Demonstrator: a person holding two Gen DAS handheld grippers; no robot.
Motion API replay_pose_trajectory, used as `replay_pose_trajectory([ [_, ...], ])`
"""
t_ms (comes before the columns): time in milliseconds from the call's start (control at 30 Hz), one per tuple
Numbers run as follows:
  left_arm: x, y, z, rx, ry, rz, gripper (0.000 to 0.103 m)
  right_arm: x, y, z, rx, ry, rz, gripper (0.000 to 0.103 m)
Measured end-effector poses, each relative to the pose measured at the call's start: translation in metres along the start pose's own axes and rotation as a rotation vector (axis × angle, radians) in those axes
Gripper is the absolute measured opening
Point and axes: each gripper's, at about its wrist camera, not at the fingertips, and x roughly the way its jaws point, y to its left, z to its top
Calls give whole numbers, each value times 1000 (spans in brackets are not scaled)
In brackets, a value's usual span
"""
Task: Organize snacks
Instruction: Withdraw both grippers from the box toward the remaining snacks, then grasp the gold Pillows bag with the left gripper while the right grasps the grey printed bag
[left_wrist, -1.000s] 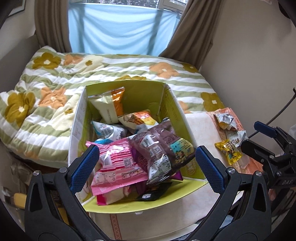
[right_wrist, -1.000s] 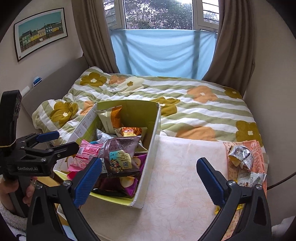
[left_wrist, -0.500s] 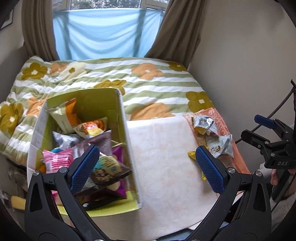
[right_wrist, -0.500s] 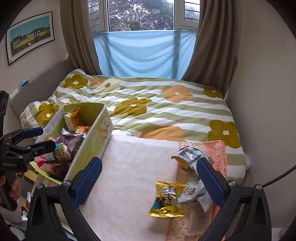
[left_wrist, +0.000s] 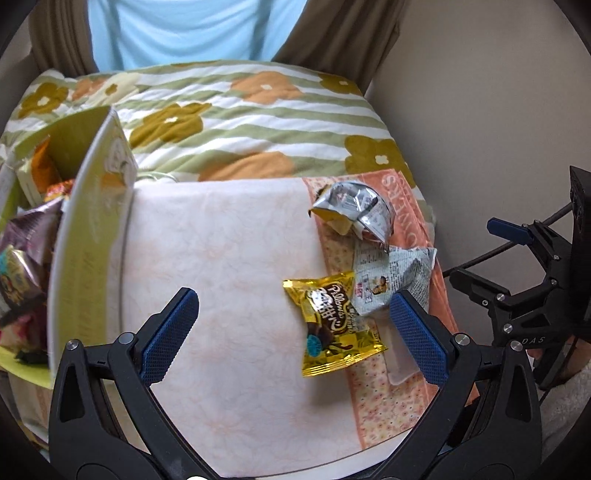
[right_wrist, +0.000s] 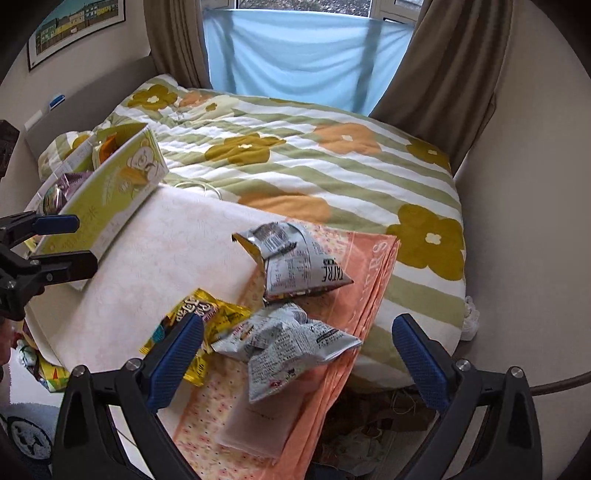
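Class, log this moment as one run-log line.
left gripper: open, empty | right gripper: open, empty | yellow snack bag, two silver bags: loose on cloth | green box: holding snacks

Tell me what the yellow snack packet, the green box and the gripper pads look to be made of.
Yellow snack packet: glossy plastic or foil film, judging by its shiny creases and crimped ends.
Green box: printed cardboard with a matte face and stiff flat walls.
Pads on the left tool: blue, probably rubber, with a fine knurled texture.
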Motion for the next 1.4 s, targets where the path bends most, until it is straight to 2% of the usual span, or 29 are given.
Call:
replay_pose_trajectory([
  [233,73,-12,-17,-71,118,-7,103,43,-1,-20,-141,80,40,102],
  [400,105,-7,-24,-115,163,-1,100,67,7,-22,-250,107,48,102],
  [600,126,-2,-32,-162,216,-53,85,86,12,-27,-320,151,61,102],
  [667,130,-4,-33,-161,233,-73,73,91,12,-28,-322,164,68,102],
  [700,133,-5,-35,-160,246,-82,60,93,12,-28,-324,165,72,102],
  [733,136,-6,-37,-160,260,-89,53,94,12,-28,-325,164,79,102],
  [933,132,-7,-38,-134,253,-67,47,102,19,-28,-355,181,99,102],
  [1200,107,13,-40,-149,223,-32,47,113,29,-30,-377,197,102,101],
  [1300,100,17,-39,-156,214,-21,47,114,29,-28,-366,196,116,89],
  [1400,91,20,-41,-157,205,-9,47,114,31,-27,-356,196,123,82],
])
